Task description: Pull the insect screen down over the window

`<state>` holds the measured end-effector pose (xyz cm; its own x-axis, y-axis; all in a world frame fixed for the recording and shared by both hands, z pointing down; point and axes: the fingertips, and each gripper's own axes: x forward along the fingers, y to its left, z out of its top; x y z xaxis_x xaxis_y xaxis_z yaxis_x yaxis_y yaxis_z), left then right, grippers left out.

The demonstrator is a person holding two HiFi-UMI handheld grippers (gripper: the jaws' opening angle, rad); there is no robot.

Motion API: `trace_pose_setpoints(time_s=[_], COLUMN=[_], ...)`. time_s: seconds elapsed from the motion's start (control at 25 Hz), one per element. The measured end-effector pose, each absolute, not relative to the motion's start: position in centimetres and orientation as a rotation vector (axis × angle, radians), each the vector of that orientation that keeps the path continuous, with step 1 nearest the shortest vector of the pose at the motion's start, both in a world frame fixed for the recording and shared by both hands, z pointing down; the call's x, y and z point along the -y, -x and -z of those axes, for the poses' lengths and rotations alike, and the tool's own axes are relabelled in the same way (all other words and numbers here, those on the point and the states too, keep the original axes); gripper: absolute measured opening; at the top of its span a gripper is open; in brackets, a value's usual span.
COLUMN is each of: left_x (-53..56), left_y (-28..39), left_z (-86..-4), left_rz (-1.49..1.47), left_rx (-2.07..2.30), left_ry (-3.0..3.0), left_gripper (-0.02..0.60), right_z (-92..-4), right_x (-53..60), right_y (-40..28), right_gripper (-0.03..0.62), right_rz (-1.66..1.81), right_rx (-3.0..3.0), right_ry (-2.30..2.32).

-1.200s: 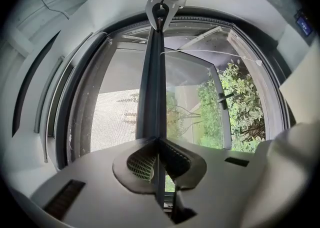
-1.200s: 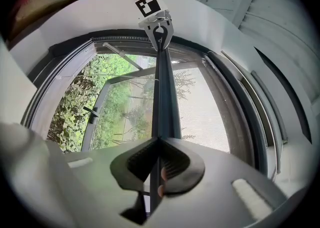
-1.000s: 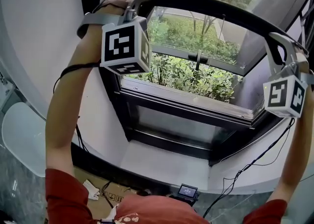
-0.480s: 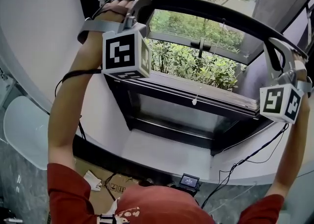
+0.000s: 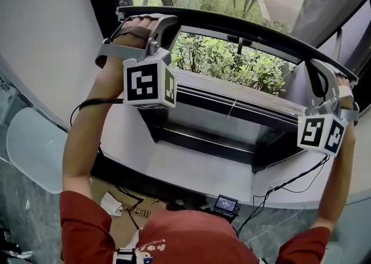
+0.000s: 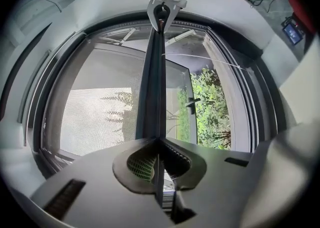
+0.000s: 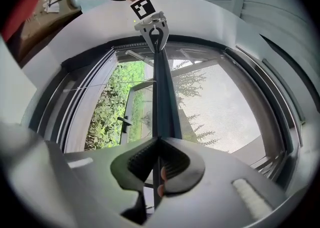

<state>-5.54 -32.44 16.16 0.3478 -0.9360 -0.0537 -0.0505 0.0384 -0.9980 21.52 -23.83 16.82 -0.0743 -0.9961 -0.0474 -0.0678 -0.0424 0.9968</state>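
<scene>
Task's thing: a long, dark, flat pull bar (image 5: 232,21) along the lower edge of a fine grey mesh screen (image 6: 95,114). It sits partway down the window, above the uncovered part where green shrubs (image 5: 232,63) show.
Left gripper: the grey two-jaw left gripper (image 5: 164,24) pinches the pull bar near its left end, ribbed pads pressed onto the bar's thin edge.
Right gripper: the grey two-jaw right gripper (image 5: 317,74) is clamped the same way near the right end.
Long axis: the pull bar runs side to side across the window, so each gripper view looks along it to the other gripper.
Way to go: the dark lower window frame (image 5: 203,150) lies below the bar and well apart from it, with the white sill (image 5: 197,179) nearer the person. The move likely calls for a straight downward pull, both ends together.
Nearer hand: neither; each holds one end.
Count: one pull bar, one mesh screen, two grippers, one black window handle (image 5: 240,40).
</scene>
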Motion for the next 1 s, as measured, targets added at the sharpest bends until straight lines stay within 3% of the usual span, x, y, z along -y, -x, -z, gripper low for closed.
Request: trace_pose_setpoints(time_s=[1.0], left_x=[32.6], left_y=[5.6], left_z=[-27.8], left_rz=[0.999], left_rx=[-0.938], left_ry=[1.469], left_gripper=[0.021], right_z=[-28.2], right_x=[23.9], right_y=[-21.5], right_gripper=[0.028], right_rz=[1.082], right_rx=[1.436], right_ry=[-1.221])
